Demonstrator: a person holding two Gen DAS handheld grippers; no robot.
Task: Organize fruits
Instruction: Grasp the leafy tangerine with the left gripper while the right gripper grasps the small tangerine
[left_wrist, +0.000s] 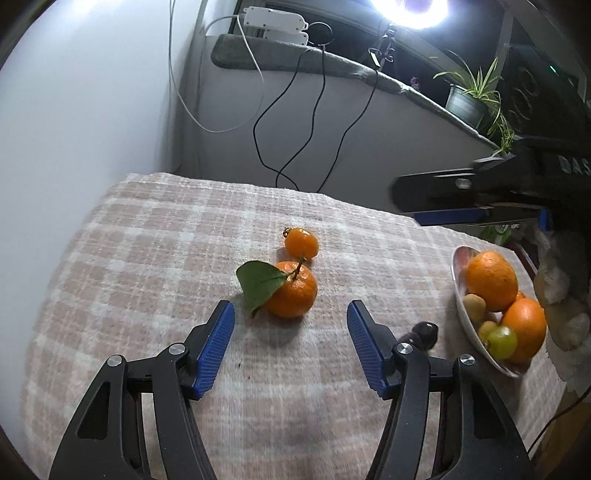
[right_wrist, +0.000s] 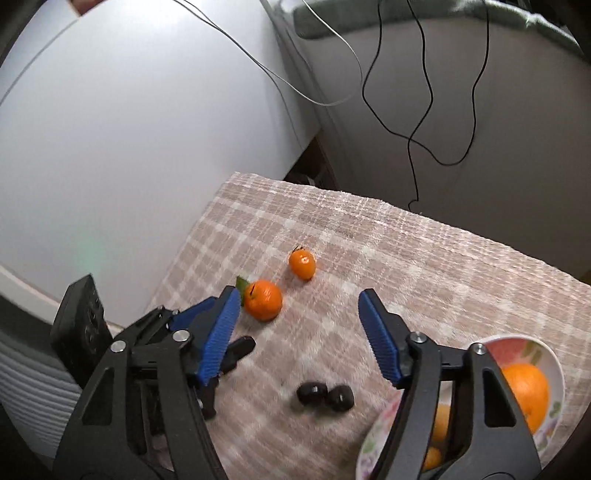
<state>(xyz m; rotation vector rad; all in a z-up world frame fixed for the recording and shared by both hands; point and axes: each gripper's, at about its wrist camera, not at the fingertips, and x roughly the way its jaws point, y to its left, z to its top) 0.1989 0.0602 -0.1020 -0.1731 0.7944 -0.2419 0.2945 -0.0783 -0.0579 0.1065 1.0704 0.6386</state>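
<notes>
Fingers of the left gripper (left_wrist: 291, 345) parted and empty — the leafed mandarin (left_wrist: 293, 294) just beyond their tips, untouched. Fingers of the right gripper (right_wrist: 299, 334) likewise spread, nothing between them. Loose on the checked tabletop (left_wrist: 147, 258): leafed mandarin, a smaller mandarin (left_wrist: 301, 242) just behind it, two dark fruits (right_wrist: 325, 396) nearer, toward the bowl. Bowl (right_wrist: 517, 341), near right edge, already holding oranges, a green grape and small brownish fruit. Judged status: partly done — four pieces left to gather.
</notes>
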